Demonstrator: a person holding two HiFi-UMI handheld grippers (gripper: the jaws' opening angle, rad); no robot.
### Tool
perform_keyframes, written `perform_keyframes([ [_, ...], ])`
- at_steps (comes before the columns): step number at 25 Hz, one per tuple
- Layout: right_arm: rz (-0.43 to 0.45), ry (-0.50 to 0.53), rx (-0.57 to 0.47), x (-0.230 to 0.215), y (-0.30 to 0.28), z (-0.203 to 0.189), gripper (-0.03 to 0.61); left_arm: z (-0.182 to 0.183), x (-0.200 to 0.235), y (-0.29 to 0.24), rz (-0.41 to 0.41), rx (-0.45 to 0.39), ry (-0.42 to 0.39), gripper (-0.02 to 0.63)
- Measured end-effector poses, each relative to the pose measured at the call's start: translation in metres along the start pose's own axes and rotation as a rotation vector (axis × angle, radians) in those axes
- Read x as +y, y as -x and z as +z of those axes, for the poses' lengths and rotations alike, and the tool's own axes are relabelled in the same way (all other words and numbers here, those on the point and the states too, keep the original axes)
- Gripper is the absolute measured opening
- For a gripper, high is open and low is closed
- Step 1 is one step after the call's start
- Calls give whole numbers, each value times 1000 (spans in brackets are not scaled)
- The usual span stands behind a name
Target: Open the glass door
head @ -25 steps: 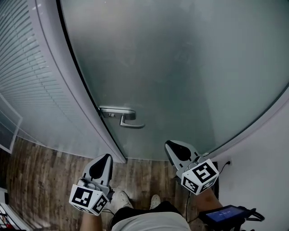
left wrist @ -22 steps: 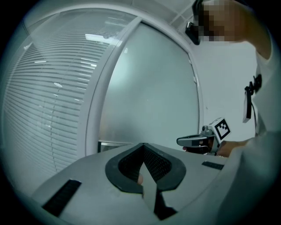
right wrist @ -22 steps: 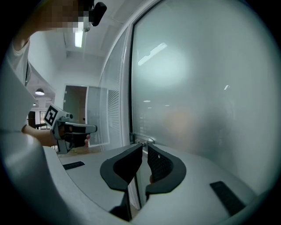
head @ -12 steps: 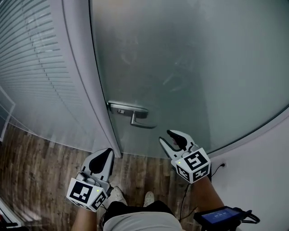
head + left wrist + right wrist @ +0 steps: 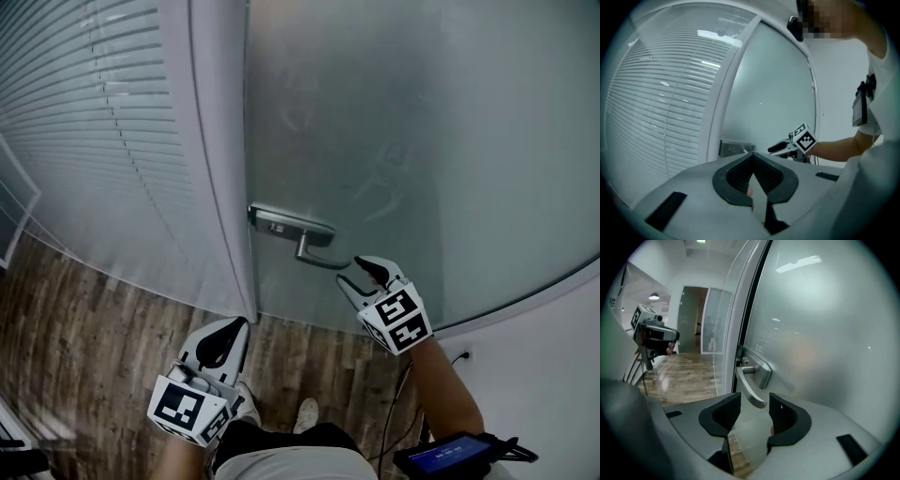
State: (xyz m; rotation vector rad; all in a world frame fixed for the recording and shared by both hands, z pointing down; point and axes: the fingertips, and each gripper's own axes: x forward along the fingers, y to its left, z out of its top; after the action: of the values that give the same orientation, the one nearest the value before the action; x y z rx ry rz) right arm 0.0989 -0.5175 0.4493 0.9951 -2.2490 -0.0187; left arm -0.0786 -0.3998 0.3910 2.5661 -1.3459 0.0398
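Observation:
The frosted glass door stands closed, with a metal lever handle on a lock plate at its left edge. My right gripper is right at the lever's free end. Its jaws are opening. In the right gripper view the lever curves down so its tip sits just at the mouth of the right gripper, with neither pad touching it. My left gripper hangs low beside the door frame, shut and empty. The left gripper looks at the lock plate from farther back.
A white frame post borders the door, with a glass partition and slatted blinds to its left. Wood-look floor lies below. A white wall closes the right side. A device on a stand stands in the corridor at left.
My right gripper has travelled forward to the lever's end and its jaws have gone from shut to wide apart. The left gripper has shifted only slightly.

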Motion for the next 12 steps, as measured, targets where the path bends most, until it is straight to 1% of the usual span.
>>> perform_keyframes([
  [4,-21,60,37,-7,-15,-9,169,-5,1,2,6,5,0,0],
  [6,-3,75,56,-5,-19,-12,169,-7,1,3,8,11,-1,0],
  [8,5,75,57,-4,-20,-11,160,-7,2,5,14,12,2,0],
  [9,4,70,55,-4,-20,-12,129,-8,3,6,16,12,3,0],
  [12,2,40,47,-5,-19,-13,124,-7,3,7,20,11,3,0],
])
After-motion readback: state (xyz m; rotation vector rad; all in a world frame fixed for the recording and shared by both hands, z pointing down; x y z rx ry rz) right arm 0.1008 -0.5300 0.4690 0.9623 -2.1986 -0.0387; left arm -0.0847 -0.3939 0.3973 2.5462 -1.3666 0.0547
